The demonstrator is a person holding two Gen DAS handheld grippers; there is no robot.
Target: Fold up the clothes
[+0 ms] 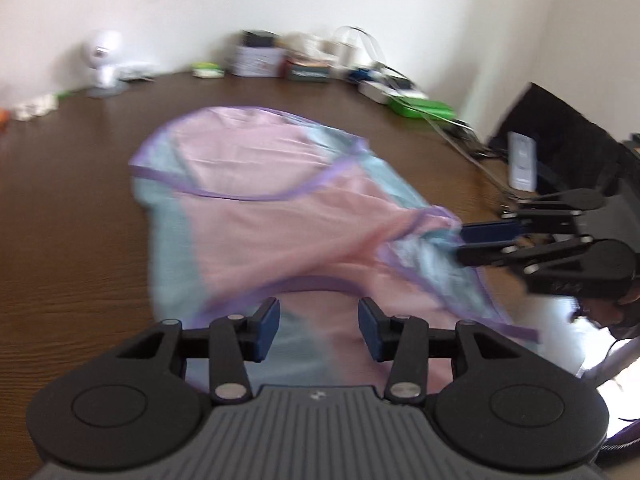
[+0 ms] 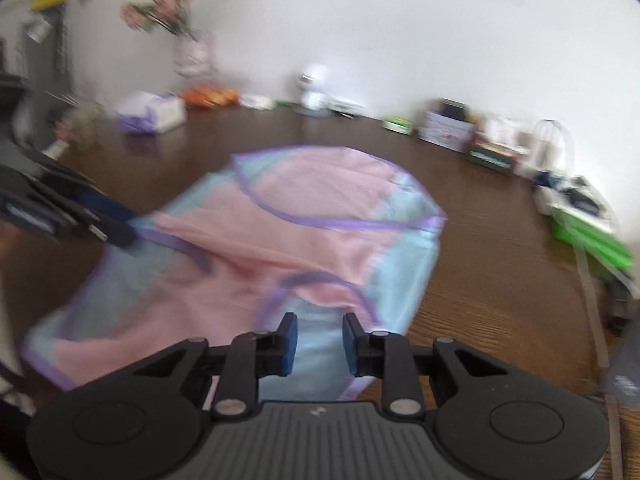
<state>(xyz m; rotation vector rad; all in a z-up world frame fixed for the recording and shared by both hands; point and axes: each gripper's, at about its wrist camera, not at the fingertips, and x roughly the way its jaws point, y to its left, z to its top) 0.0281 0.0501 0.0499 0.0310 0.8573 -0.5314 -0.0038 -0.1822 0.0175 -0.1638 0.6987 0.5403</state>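
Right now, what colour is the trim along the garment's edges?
Purple, edging the pink and light-blue garment; the right wrist view shows it best.

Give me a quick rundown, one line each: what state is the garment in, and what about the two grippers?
Pink and blue garment: lies partly folded and rumpled on the wooden table, not yet a neat fold.
Left gripper: open, pads apart over the garment's near edge, gripping nothing.
Right gripper: open, pads apart above the near edge; the left wrist view is too blurred to show any pinch.
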